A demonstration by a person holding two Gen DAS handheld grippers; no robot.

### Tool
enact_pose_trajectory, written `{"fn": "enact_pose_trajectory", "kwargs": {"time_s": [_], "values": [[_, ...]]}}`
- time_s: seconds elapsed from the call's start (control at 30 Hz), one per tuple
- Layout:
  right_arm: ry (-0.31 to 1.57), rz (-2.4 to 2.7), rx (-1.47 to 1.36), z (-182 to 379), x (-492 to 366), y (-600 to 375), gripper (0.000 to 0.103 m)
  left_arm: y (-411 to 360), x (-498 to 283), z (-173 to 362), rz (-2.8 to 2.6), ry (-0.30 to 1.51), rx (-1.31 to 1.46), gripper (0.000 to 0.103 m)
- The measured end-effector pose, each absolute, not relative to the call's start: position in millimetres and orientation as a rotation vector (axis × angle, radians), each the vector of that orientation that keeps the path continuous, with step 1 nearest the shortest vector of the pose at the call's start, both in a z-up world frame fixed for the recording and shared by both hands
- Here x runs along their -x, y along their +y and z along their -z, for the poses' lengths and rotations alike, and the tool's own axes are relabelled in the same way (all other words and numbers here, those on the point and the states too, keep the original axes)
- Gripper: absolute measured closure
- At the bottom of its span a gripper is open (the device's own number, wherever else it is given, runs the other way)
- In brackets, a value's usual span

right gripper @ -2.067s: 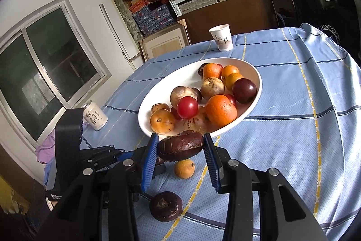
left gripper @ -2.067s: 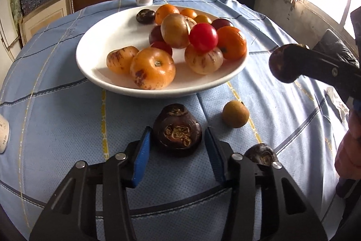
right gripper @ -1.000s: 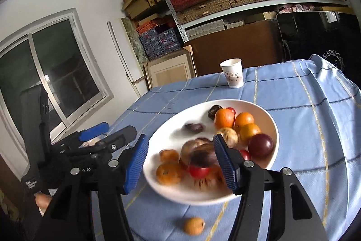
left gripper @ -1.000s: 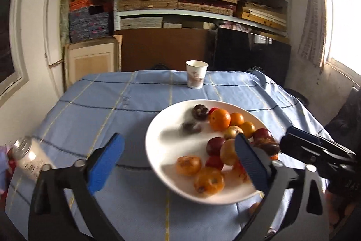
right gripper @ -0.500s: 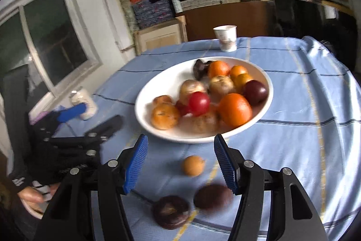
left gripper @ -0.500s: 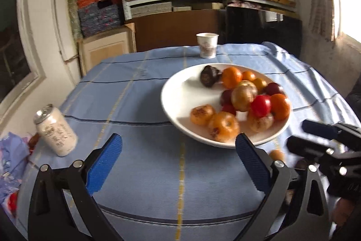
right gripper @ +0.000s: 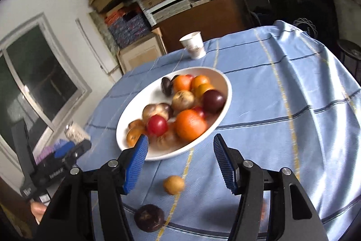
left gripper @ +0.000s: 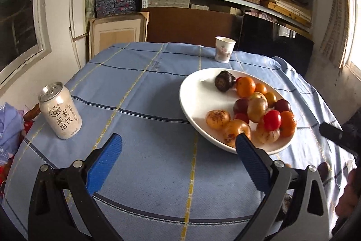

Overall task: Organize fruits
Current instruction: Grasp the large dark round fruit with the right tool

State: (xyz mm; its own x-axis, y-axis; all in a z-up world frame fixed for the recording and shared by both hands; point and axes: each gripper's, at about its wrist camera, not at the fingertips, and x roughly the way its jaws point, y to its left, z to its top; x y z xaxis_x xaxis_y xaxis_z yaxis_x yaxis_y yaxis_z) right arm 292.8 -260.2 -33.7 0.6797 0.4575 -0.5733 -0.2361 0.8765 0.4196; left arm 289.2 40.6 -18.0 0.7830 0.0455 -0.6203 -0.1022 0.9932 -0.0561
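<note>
A: Two fruits lie loose on the cloth (right gripper: 293, 94) by the table's near edge: a small tan fruit (right gripper: 173, 184) and a dark fruit (right gripper: 149, 217) nearer still. Which way do they point?

B: Both look roundish, so no long axis shows. The dark one shows a paler patch on top; the view is too blurred to say more.

A: And the rest?

B: Piled on the plate (left gripper: 194, 92), mostly on its right half. A dark fruit at the far rim (left gripper: 223, 82) touches an orange (left gripper: 245, 86). A tomato (left gripper: 272, 120) sits on the pile near the front rim.

A: Grippers?

B: The left gripper (left gripper: 178, 162) is spread wide and empty over bare cloth left of the plate. The right gripper (right gripper: 180, 164) is spread too, empty, above the tan fruit.

A: Anything else?

B: A can (left gripper: 59, 110) near the left edge, a cup (left gripper: 223, 49) at the far edge.
</note>
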Motion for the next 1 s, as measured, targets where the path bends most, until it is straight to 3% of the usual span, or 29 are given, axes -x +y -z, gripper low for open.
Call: {"fn": "enact_pose_trajectory", "kwargs": {"time_s": [0.23, 0.57, 1.0], "values": [[0.725, -0.358, -0.337, 33, -296, -286, 0.042, 31, -287, 18, -0.028, 0.680, 0.064, 0.005], [0.977, -0.300, 0.026, 74, -291, -260, 0.042, 34, -286, 21, 0.008, 0.711, 0.100, 0.005], [0.979, -0.302, 0.193, 89, -275, -237, 0.045, 28, -288, 27, -0.001, 0.729, 0.070, 0.005]]}}
